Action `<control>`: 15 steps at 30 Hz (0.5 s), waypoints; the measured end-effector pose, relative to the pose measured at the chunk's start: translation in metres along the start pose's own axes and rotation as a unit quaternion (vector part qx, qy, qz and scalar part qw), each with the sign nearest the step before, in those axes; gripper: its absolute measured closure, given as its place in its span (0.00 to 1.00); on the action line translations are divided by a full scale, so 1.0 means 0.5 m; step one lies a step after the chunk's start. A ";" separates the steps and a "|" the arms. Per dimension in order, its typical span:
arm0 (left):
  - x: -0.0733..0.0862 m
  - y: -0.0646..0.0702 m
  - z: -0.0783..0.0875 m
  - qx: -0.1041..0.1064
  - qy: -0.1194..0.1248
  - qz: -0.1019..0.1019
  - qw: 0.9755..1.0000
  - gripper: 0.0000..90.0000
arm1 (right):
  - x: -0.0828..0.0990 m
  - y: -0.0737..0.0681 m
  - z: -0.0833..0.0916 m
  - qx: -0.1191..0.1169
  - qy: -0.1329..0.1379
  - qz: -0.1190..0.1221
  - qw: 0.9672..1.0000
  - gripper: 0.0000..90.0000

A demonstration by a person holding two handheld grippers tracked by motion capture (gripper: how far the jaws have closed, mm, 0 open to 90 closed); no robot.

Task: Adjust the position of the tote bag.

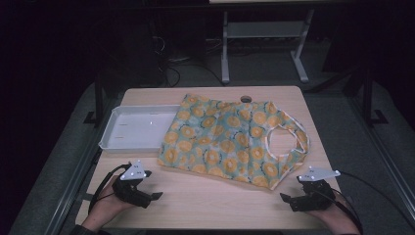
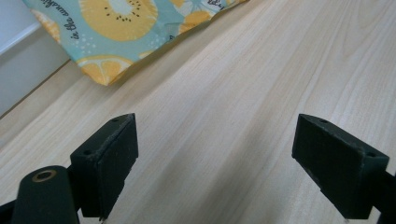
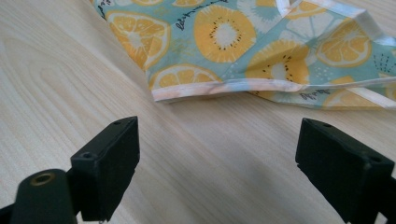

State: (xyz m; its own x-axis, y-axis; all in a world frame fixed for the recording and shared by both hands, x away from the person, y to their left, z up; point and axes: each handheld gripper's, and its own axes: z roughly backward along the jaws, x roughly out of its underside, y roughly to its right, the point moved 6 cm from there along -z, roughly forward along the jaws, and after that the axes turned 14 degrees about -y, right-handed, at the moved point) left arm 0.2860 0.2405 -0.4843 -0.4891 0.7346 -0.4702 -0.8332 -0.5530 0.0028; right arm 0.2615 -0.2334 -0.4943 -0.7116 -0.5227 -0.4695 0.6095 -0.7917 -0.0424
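While both grippers are resting low at the desk's near edge, nothing is being held.
Bag: the fruit-print tote bag (image 1: 232, 139) is lying flat mid-desk, its far-left corner overlapping the white tray (image 1: 134, 128).
Left gripper (image 1: 155, 196): jaws are standing wide, empty, pointing toward the bag's near-left corner.
Right gripper (image 1: 285, 197): jaws are gaping wide, empty, near the hemmed edge.
Technique: probably sliding one jaw under a hem, pinching fabric only.

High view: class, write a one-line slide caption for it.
Fruit-print bag lies flat beside a white tray; left gripper and right gripper wait open.
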 end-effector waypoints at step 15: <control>-0.005 -0.005 -0.002 0.003 0.001 -0.002 1.000 0.16 | -0.036 0.002 0.020 -0.025 -0.008 -0.010 1.000 0.34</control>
State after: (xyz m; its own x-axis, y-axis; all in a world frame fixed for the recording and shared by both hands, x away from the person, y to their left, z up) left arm 0.2893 0.2398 -0.4841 -0.4861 0.7359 -0.4713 -0.8363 -0.5483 0.0065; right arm 0.2713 -0.2282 -0.4771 -0.7296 -0.5118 -0.4535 0.6109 -0.7858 -0.0961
